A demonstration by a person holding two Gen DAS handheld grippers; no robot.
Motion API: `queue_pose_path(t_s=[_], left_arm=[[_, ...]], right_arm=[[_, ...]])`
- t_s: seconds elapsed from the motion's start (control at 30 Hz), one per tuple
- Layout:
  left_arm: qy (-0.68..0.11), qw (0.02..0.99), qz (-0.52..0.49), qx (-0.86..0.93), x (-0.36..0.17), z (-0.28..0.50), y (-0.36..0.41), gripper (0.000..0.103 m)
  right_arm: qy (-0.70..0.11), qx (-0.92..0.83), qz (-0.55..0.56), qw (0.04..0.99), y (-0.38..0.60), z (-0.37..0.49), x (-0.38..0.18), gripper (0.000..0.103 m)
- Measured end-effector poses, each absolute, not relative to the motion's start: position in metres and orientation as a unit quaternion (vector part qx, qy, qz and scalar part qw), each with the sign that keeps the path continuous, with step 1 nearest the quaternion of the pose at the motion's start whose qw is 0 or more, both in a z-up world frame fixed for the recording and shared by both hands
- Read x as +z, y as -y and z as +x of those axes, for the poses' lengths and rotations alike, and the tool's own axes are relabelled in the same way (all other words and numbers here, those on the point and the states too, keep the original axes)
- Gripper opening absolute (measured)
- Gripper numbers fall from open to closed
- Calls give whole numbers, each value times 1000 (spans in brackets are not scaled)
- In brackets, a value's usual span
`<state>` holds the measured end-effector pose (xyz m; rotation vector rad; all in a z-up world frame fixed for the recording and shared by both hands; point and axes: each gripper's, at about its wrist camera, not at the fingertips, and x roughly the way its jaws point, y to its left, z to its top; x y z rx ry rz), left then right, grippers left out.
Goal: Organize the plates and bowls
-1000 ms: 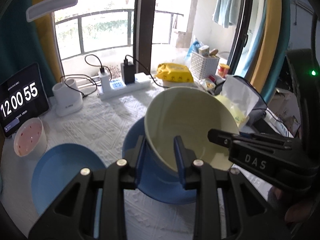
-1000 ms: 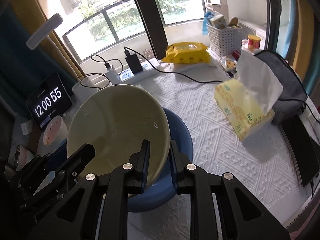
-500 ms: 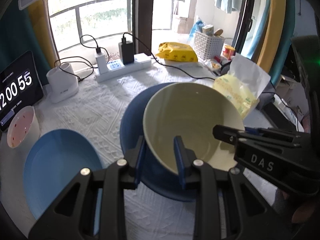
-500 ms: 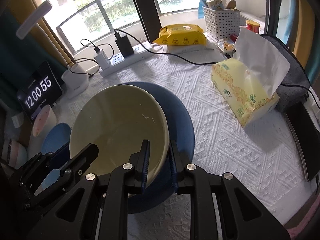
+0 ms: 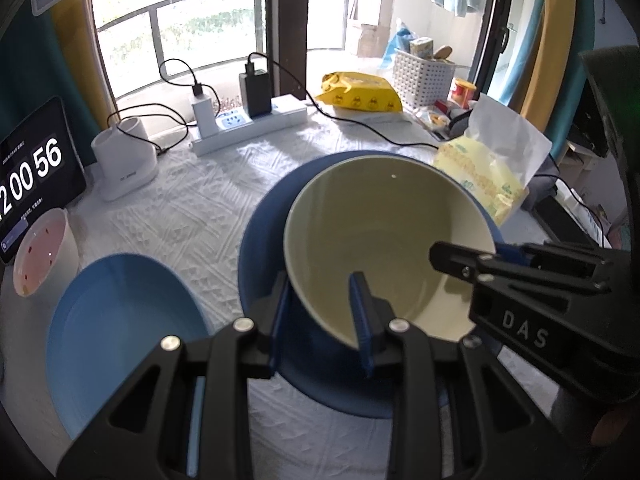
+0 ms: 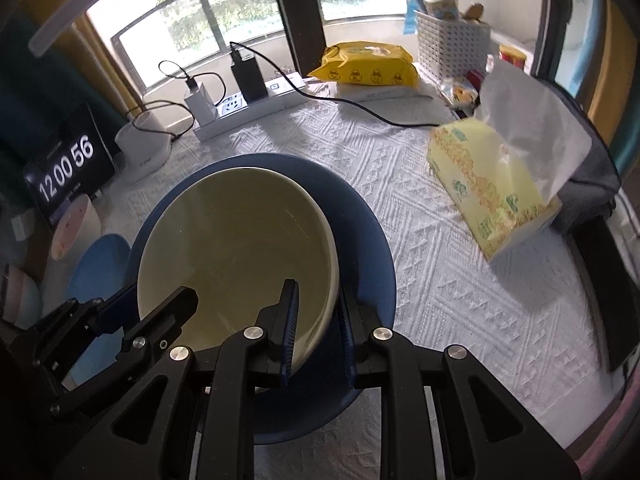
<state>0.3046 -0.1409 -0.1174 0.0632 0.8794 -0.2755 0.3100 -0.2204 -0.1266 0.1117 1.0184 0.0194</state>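
Two claws hold one cream bowl [image 5: 384,236] by its rim, tilted above a dark blue plate [image 6: 360,240] that lies on the tabletop [image 6: 420,208], covered in a white textured cloth. The left claw [image 5: 320,312] is closed on the bowl's near rim, one finger inside, one outside. The right claw [image 6: 316,320] is clamped on the rim's opposite side in the same way.

Just left of the dark plate lies a light blue plate [image 5: 120,340]. Beyond it stand a white cup with a pink inside [image 5: 40,252], a clock display [image 5: 32,172] and a white holder [image 5: 124,164]. A power strip [image 5: 248,128] with chargers and trailing cables runs along the back. To the right, near the plate, sits a yellow tissue pack [image 6: 492,196]; further back are a yellow wipes pack [image 6: 364,68] and a white basket [image 6: 452,44].
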Motion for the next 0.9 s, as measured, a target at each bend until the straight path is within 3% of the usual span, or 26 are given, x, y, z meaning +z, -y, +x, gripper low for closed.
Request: queue_pose_path(t_s=[0.3, 0.47, 0.9], left_arm=[[-423, 896, 24, -129, -113, 303, 136, 31], [-410, 903, 19, -131, -103, 301, 130, 31], [-385, 914, -8, -125, -85, 299, 104, 33]], right_arm=[[-489, 7, 30, 872, 215, 310, -128, 21], [-458, -6, 7, 889, 213, 303, -112, 31], [-440, 3, 7, 898, 201, 301, -93, 32]])
